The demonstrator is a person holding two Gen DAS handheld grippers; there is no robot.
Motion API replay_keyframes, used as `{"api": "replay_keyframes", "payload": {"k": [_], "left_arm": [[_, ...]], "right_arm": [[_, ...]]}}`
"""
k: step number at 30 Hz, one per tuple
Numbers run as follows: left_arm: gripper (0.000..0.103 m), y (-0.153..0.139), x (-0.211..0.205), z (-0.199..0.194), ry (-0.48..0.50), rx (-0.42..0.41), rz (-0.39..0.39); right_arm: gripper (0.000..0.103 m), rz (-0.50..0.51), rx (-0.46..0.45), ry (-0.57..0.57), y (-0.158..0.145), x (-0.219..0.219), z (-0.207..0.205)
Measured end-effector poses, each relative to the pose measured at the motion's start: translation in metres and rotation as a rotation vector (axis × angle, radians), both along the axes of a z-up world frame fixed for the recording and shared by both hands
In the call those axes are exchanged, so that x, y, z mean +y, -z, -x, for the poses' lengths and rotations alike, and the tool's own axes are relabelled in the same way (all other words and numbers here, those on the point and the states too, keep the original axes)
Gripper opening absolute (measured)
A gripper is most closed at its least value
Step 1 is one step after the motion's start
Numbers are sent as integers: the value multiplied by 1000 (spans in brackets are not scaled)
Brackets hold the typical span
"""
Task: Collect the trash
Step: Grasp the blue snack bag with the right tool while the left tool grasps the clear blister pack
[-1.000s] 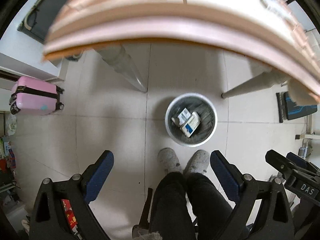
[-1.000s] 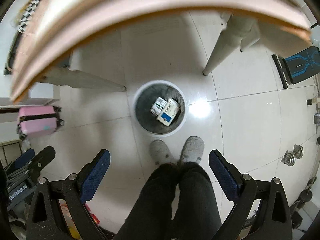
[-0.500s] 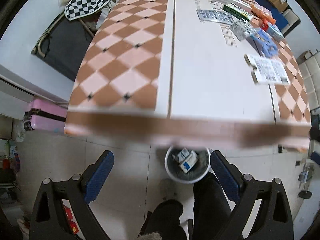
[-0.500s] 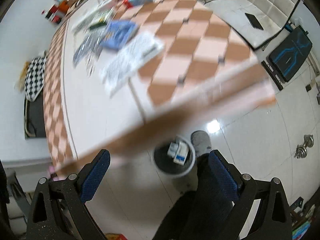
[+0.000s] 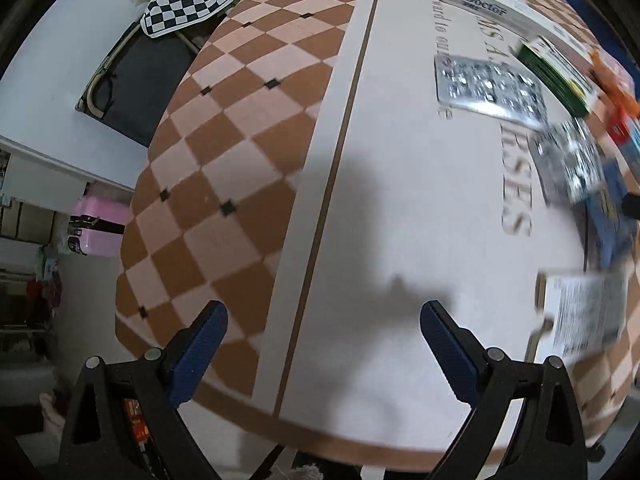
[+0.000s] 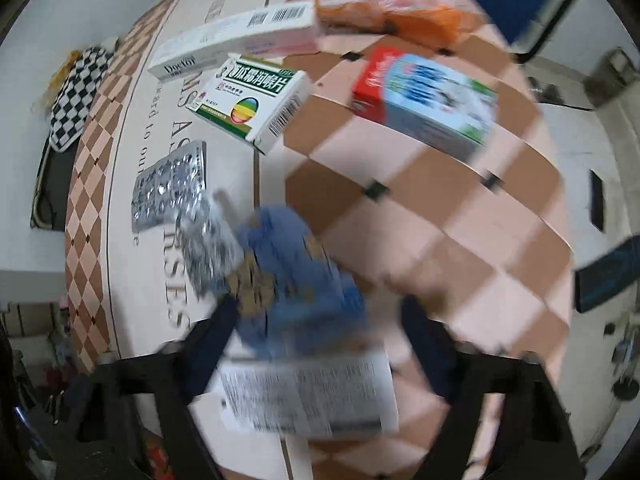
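Both tongs hang over the desk (image 5: 248,184), pointing steeply down, which suits picking flat litter off a surface from above. The left tongs (image 5: 324,340) stand wide open with nothing between the blue pads (image 5: 198,344), over a bare pale strip of the patterned top; my guess is they are parked there to stay clear, since no trash lies under them. The trash sits in a loose cluster toward the other side of the desk: a long white box (image 6: 236,38) marked Doctor, a green-and-white medicine box (image 6: 252,100) just beside it, two foil blister sheets (image 6: 172,188) lying flat and overlapping, a red-and-blue carton (image 6: 424,100), an orange packet (image 6: 384,12) at the far edge, a blue pack (image 6: 296,276) and a printed paper leaflet (image 6: 308,396) nearest the camera. The right tongs (image 6: 316,328) are over that cluster, and their jaws have just been closing to about half width; the view is badly smeared, but the blue pack lies between the pads without my being able to see them press on it. Likely the narrower gap is set to fit that pack. Nothing here is yet lifted. The bin is not in sight in either view.
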State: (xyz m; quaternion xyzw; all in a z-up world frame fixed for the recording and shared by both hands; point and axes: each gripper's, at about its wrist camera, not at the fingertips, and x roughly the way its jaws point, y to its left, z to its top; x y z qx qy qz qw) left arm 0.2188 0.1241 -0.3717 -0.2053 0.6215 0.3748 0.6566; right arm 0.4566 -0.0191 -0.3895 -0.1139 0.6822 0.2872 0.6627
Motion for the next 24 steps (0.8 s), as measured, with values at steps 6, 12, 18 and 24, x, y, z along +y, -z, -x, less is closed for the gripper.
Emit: {"api": "replay_keyframes", "payload": {"k": [6, 12, 18, 24], "left_arm": [[98, -7, 7, -33, 24, 1, 3], [98, -18, -11, -88, 228, -40, -8], [98, -21, -60, -170, 588, -68, 16], [98, -6, -116, -226, 942, -66, 60]], "right_arm": [[17, -67, 84, -19, 10, -3, -9], [17, -39, 55, 104, -7, -60, -40], [17, 9, 86, 146, 8, -94, -59], [17, -5, 131, 198, 18, -113, -70]]}}
